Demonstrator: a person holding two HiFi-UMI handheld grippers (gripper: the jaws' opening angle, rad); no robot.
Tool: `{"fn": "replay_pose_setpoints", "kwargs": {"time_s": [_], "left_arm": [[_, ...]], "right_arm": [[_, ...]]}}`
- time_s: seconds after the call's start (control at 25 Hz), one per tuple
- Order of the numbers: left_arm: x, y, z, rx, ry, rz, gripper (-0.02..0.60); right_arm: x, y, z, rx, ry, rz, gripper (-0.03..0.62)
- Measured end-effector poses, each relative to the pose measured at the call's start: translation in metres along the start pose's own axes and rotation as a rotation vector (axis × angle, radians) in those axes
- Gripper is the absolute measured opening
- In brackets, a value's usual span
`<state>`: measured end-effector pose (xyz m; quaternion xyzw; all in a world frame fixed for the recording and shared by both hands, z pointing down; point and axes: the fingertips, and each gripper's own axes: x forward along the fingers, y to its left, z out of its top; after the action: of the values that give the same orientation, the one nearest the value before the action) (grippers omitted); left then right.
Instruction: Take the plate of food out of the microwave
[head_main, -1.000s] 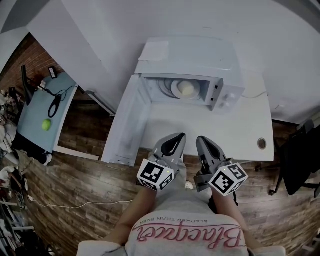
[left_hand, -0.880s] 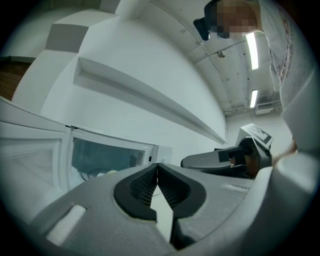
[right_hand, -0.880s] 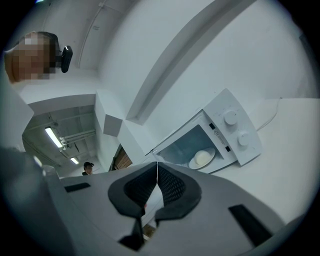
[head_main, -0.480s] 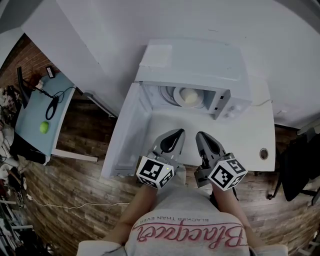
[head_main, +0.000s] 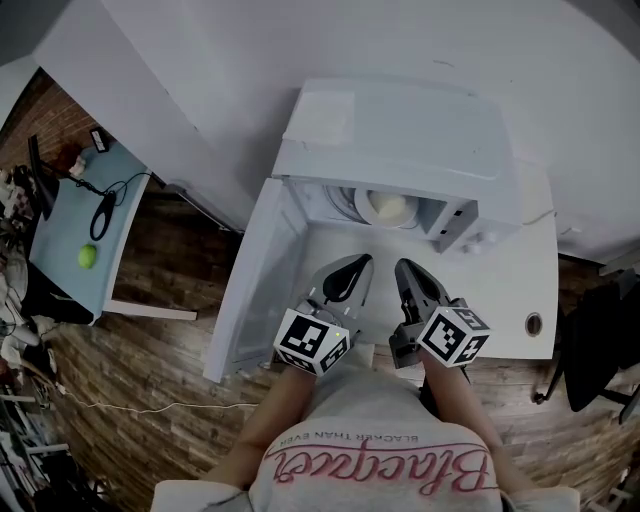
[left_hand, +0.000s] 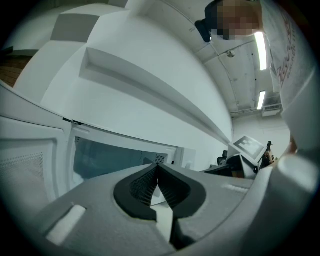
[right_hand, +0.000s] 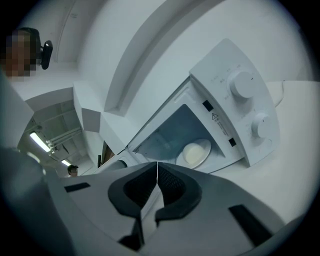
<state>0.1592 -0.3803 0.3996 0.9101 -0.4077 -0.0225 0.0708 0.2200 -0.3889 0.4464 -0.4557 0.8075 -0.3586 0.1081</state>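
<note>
Both claws have crept a bit nearer to the open microwave (head_main: 400, 130) than they were a moment ago.

From the head view, the left claw (head_main: 352, 264) and right claw (head_main: 405, 266) sit side by side over the white desk (head_main: 500, 290). The plate of food (head_main: 385, 207) waits straight ahead of them, inside the microwave. The open door (head_main: 260, 270) hangs out to the left of the left claw. The microwave's roof covers the back of the plate.

From the left gripper view, the left claw (left_hand: 157, 167) is pinched tight with nothing in it. Only the empty-looking inside of the oven shows past it; the plate cannot be seen.

From the right gripper view, the right claw (right_hand: 157, 165) is pinched tight too, and empty. The plate (right_hand: 196, 153) lies ahead and a little right. The food is a pale round lump; I cannot tell what.

I think the claws should spread first, go in low, grab the rim, and keep the plate flat coming out.
</note>
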Motion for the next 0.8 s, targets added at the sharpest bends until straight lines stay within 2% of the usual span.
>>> {"fn": "replay_pose_setpoints", "kwargs": {"time_s": [0.52,0.68,0.8], "left_arm": [[0.036,0.025,-0.011,0.015,0.047,-0.019,0.006],[0.04,0.032,-0.014,0.006,0.058,-0.014,0.006],[0.044,0.041,-0.019,-0.004,0.066,-0.001,0.006]], "right_arm": [[0.055,-0.052,0.001,0.118,0.042,-0.101,0.015],[0.066,-0.077,-0.004,0.193,0.05,-0.176,0.017],[0.076,-0.09,-0.008,0.243,0.06,-0.213,0.051]]}}
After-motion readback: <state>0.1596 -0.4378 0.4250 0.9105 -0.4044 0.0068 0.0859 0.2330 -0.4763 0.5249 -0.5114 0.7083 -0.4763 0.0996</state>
